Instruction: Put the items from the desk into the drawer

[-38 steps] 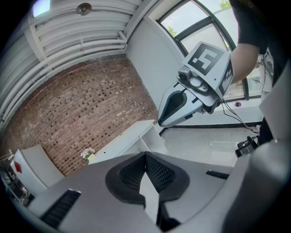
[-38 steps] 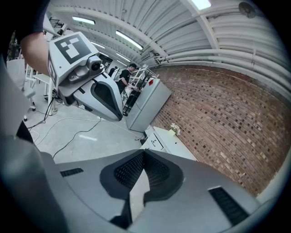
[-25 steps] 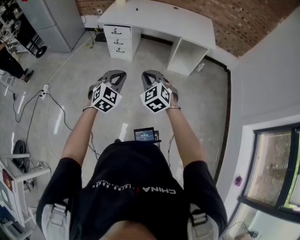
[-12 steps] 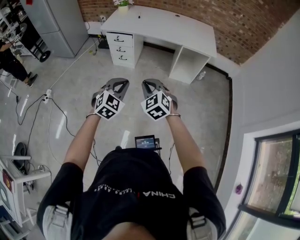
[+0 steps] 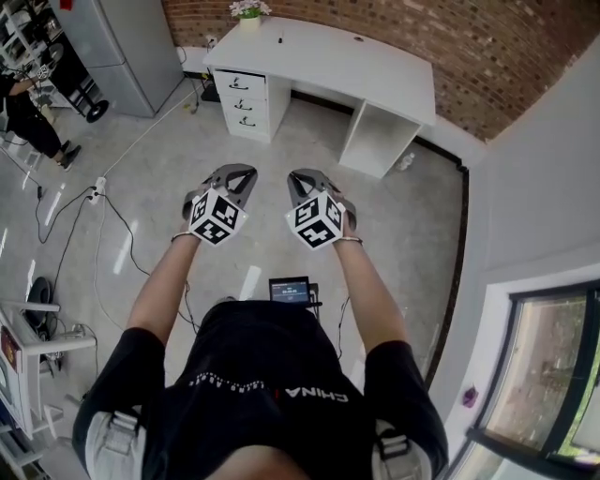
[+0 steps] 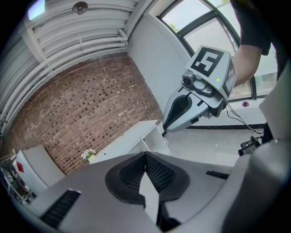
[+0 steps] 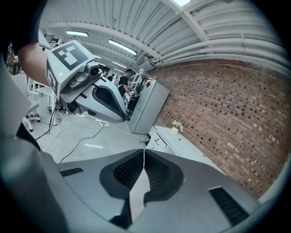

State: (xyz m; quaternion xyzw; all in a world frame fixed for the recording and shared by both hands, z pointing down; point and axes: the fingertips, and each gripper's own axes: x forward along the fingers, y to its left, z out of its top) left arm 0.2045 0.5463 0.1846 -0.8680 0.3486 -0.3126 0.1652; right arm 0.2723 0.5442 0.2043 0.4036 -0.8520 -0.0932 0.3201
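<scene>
**Desk well ahead, both grippers shut and empty**

White desk [image 5: 319, 56]: smooth flat top, set against a rough red brick wall [image 5: 487, 56]. Under its left end, a stack of three drawers [image 5: 246, 101], all closed, with small dark handles. Under its right end, an open square bay [image 5: 380, 141]. At the back left corner, a potted plant [image 5: 248, 11] with pale flowers. On the top, one dark speck [image 5: 279, 39] right of the plant and a second speck [image 5: 356, 38] near the middle, both too small to identify.

Left gripper [image 5: 234, 175] and right gripper [image 5: 302, 178]: grey moulded shells, each topped by a black-and-white marker cube and lined with black mesh-textured pads. On each, jaws pressed tip to tip with nothing between them.

Against a second ago: desk lower in the head view, with the plant and whole top now in sight. Grippers also lower in that view, side by side as before.

Desk well apart from both grippers, across glossy grey floor [image 5: 169, 159]. Both point toward it, the left roughly in line with the drawers.
</scene>
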